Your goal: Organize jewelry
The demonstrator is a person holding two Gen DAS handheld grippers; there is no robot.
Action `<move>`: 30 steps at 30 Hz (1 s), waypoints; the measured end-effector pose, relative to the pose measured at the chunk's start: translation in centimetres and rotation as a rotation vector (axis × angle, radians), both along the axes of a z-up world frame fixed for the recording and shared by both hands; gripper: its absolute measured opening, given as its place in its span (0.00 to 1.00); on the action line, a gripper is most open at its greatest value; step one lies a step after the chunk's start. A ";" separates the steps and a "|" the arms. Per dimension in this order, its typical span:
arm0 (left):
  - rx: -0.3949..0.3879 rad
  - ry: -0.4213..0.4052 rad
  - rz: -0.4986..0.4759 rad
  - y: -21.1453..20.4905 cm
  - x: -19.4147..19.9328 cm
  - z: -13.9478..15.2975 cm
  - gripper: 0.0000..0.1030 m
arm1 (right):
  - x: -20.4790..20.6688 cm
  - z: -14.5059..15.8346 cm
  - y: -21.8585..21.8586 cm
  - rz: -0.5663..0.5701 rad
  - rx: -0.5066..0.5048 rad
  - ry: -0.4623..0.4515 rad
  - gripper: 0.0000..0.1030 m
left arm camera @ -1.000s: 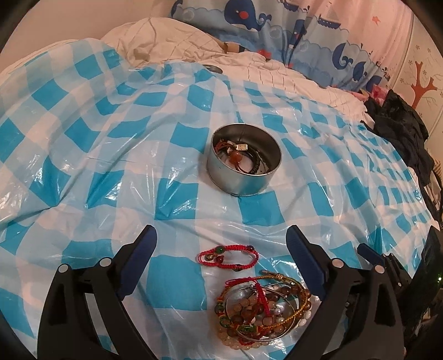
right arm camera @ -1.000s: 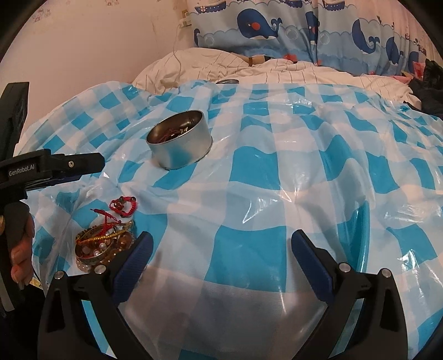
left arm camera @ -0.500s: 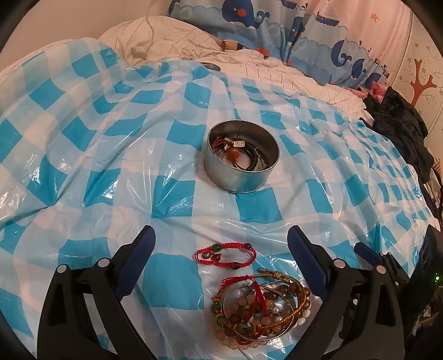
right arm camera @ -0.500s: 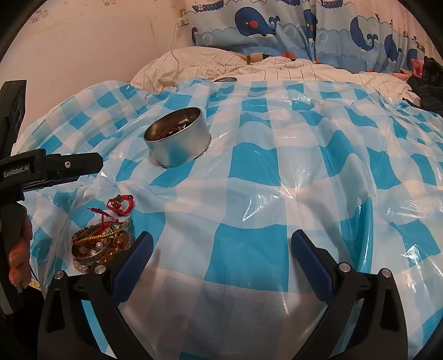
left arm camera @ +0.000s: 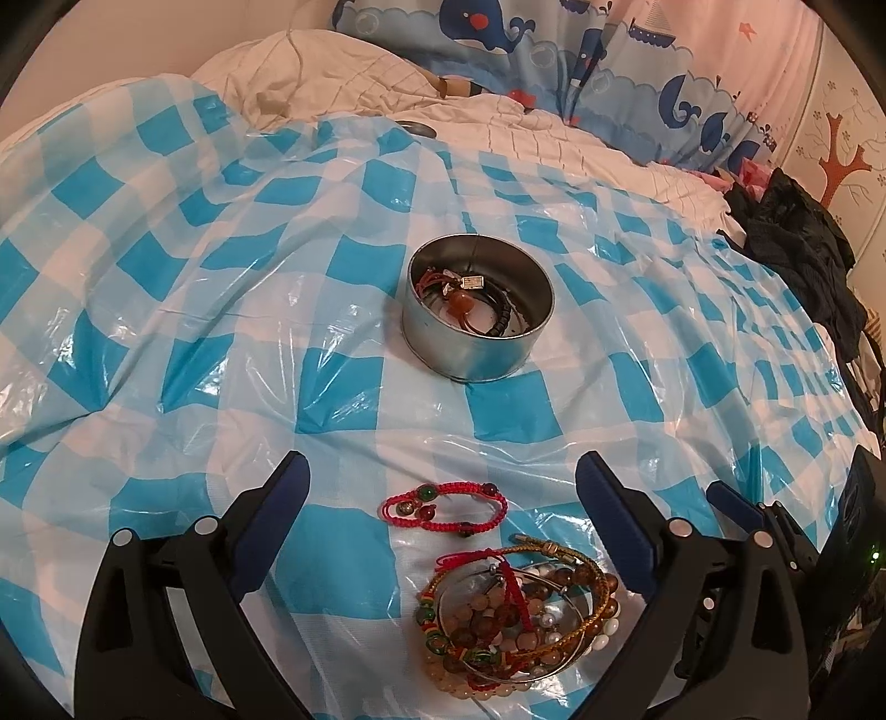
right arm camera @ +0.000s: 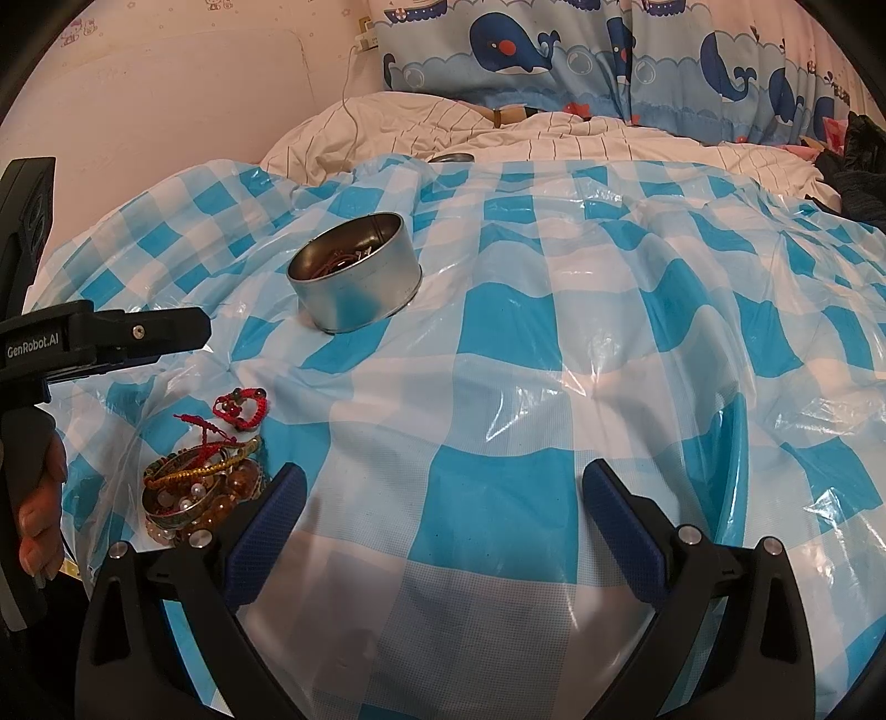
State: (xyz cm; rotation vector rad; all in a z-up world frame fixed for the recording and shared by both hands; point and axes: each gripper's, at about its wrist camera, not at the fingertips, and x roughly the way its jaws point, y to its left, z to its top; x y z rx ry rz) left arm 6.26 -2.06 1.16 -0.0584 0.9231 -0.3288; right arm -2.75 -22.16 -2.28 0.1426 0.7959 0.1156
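Note:
A round metal tin [left arm camera: 477,315] stands on the blue-and-white checked plastic sheet and holds a few bracelets; it also shows in the right wrist view [right arm camera: 354,279]. A red cord bracelet [left arm camera: 443,507] lies just in front of my open, empty left gripper [left arm camera: 441,487]. A pile of beaded bracelets and bangles [left arm camera: 515,609] lies nearer, between the left fingers. In the right wrist view the red bracelet [right arm camera: 241,409] and the pile [right arm camera: 202,487] lie at the lower left, beside the left finger [right arm camera: 266,531]. My right gripper [right arm camera: 443,487] is open and empty over bare sheet.
The checked sheet [right arm camera: 554,332] covers a soft bed and is wrinkled. A white quilt [left arm camera: 387,88] and whale-print curtain [right arm camera: 554,50] lie behind. Dark clothes [left arm camera: 803,249] lie at the right edge. The left gripper's body [right arm camera: 83,338] shows at the left of the right wrist view.
The left gripper has drawn back and risen slightly; the tin and bracelets sit a little higher in its view. The right gripper has barely moved. Both stay open.

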 end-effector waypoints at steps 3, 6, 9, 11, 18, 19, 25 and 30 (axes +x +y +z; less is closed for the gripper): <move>0.000 0.000 0.001 0.0 0.0 0.0 0.90 | 0.0 0.0 0.0 0.000 0.000 -0.001 0.93; -0.001 0.000 0.000 0.0 0.0 0.0 0.90 | 0.0 0.0 0.0 0.000 0.001 -0.001 0.93; 0.000 0.001 0.000 0.0 0.0 0.0 0.90 | 0.0 0.0 0.1 0.001 0.001 -0.001 0.93; 0.000 0.001 0.000 0.0 0.0 0.0 0.90 | 0.0 -0.1 0.1 0.000 0.001 -0.001 0.93; 0.000 0.002 0.000 0.0 0.0 0.0 0.90 | 0.0 -0.1 0.1 0.000 0.001 -0.001 0.93; 0.000 0.002 0.000 0.0 0.0 0.0 0.90 | 0.0 -0.1 0.1 0.000 0.002 -0.001 0.93; -0.001 0.002 0.000 0.0 0.0 0.0 0.90 | 0.0 -0.1 0.1 0.000 0.002 -0.002 0.93; 0.001 0.004 -0.001 -0.2 0.0 -0.1 0.91 | 0.0 -0.1 0.1 0.000 0.001 -0.001 0.93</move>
